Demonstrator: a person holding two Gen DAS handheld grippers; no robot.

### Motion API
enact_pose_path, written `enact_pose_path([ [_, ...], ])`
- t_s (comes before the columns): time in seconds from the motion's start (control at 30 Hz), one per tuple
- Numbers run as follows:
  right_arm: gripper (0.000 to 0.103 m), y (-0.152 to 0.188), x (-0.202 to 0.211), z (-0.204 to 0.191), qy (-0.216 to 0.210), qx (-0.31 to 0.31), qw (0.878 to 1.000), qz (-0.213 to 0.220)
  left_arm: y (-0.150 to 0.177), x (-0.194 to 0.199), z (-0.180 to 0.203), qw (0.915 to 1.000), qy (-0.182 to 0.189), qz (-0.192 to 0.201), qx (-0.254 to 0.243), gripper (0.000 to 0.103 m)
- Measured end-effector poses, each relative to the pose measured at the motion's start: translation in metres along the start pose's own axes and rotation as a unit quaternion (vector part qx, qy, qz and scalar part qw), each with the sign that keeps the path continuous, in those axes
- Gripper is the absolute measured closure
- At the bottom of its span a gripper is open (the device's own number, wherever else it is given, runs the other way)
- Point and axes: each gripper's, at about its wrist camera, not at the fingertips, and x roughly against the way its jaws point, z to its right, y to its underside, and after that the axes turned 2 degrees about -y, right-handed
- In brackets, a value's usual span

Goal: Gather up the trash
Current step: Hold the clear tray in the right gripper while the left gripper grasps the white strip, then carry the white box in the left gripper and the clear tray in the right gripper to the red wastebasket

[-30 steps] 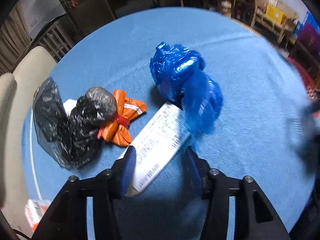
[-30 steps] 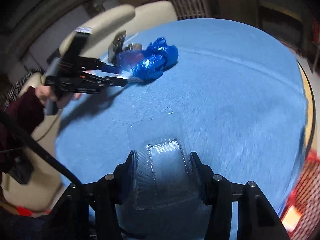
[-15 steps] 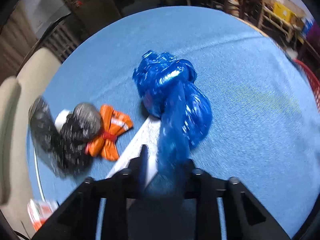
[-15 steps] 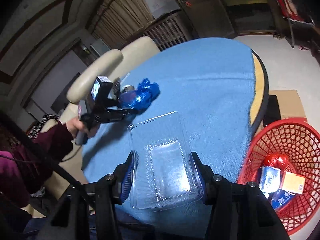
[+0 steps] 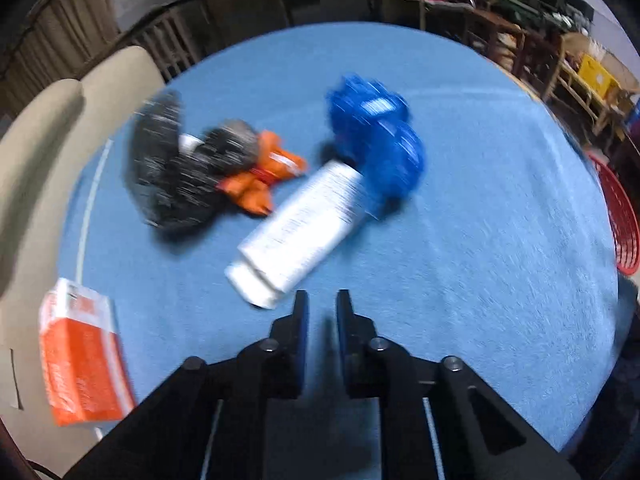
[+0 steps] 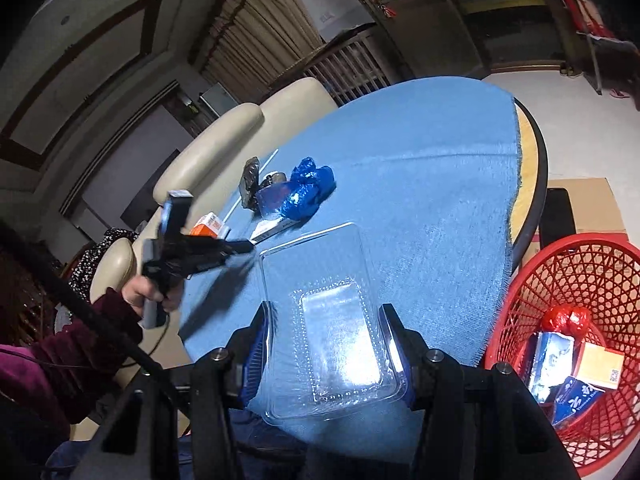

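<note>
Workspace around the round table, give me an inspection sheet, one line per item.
Surface: round table under a blue cloth.
Job's things: blue plastic bag, white printed packet, black bag, orange wrapper, orange-white carton; red basket on the floor holds trash.
Clutter: cardboard box behind the basket.
Grippers: left gripper nearly closed, empty; right gripper clamps a clear plastic tray.
Cables: black cable.
Surroundings: cream sofa, curtains.

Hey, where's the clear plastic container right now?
In the right wrist view, the clear plastic container sits clamped in the right gripper, held over the near edge of the blue table, left of the red basket.
</note>
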Motion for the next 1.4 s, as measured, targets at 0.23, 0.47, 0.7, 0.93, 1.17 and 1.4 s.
enact_pose_path([
  [0.23,0.048,-0.011,-0.020,0.005,0.015,-0.036,0.999,-0.010,-0.050,-0.012,-0.042,0.9989,0.020,0.033,-0.028,0.047],
  [0.47,0.048,-0.018,-0.041,-0.005,0.036,-0.044,0.998,-0.032,-0.071,-0.056,-0.027,0.9911,0.051,0.000,-0.123,0.046],
  [0.7,0.048,-0.023,-0.051,-0.006,0.044,-0.062,0.996,-0.036,-0.065,-0.071,-0.026,0.9780,0.157,-0.036,-0.133,0.046],
  [0.93,0.048,-0.025,-0.059,-0.013,0.037,-0.057,0.997,-0.037,-0.050,-0.056,-0.027,0.9871,0.145,-0.017,-0.066,0.051],
  [1.17,0.048,-0.023,-0.057,-0.021,0.023,-0.045,0.998,-0.028,-0.007,-0.019,-0.006,0.9957,0.092,0.000,-0.008,0.051],
  [1.4,0.048,-0.021,-0.046,-0.023,-0.001,-0.035,0.999,-0.013,0.027,0.051,0.018,0.9966,0.057,0.037,0.047,0.051],
])
